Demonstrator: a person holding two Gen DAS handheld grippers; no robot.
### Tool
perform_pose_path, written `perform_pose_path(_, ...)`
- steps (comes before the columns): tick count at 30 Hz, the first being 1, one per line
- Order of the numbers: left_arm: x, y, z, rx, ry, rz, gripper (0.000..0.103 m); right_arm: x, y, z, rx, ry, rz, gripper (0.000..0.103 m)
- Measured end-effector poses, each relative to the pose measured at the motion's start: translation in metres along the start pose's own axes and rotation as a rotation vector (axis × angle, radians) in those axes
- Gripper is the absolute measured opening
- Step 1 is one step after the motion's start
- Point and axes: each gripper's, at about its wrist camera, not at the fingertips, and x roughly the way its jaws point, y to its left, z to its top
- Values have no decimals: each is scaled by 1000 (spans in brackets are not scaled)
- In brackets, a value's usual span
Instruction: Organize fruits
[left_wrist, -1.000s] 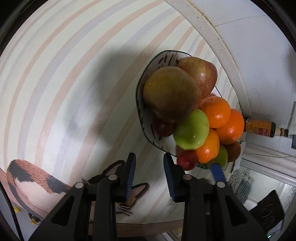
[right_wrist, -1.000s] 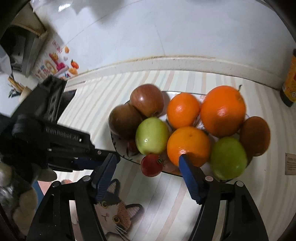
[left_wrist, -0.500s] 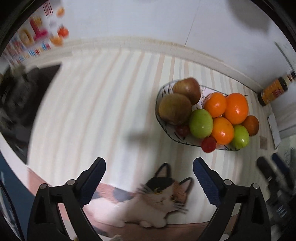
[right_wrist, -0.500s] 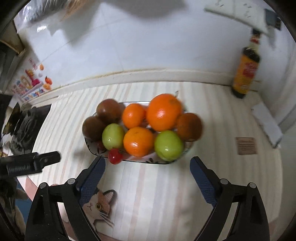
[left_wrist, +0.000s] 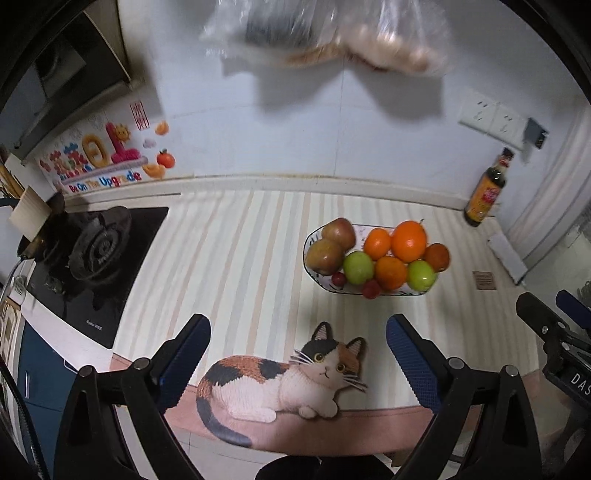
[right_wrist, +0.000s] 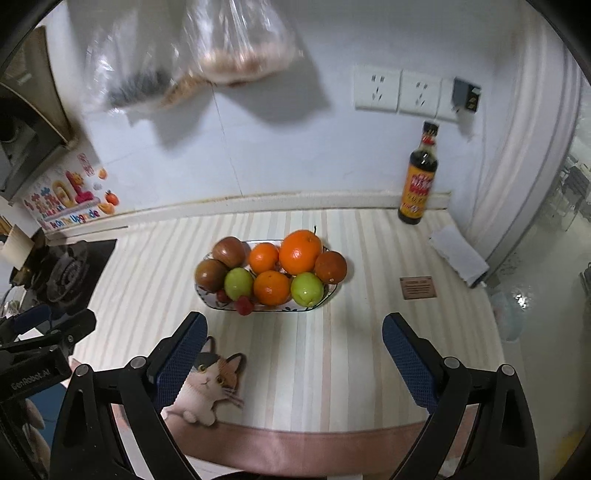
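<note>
**Fruit gathered, grippers clear**

I see every fruit piled in the oval dish (right_wrist: 207, 297) on the striped mat (right_wrist: 332, 350). My left gripper (left_wrist: 297, 360) and right gripper (right_wrist: 293, 356) hang above it, fingers spread and empty. By my reckoning, nothing is left.

Two clear plastic bags (right_wrist: 207, 55) hanging at the top of the right wrist view are motion-blurred and cut by the upper edge; contents indistinct. The oval patterned fruit dish (right_wrist: 210, 299) is mostly hidden under piled fruit. Print on the small brown card (right_wrist: 418, 287) is too small to read. The dark gas burner (left_wrist: 92, 251) at left is blurred.
</note>
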Motion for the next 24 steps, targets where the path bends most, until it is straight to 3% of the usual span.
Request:
perform_pose_path(11,-90,-3,-35,15,-105,-37,97,-103,10,-37,-7,-78,8,98)
perform_pose_path(24,-150,-19,-72,-47,-181,5,97,-166,-12,-64,-39,-137,85,98)
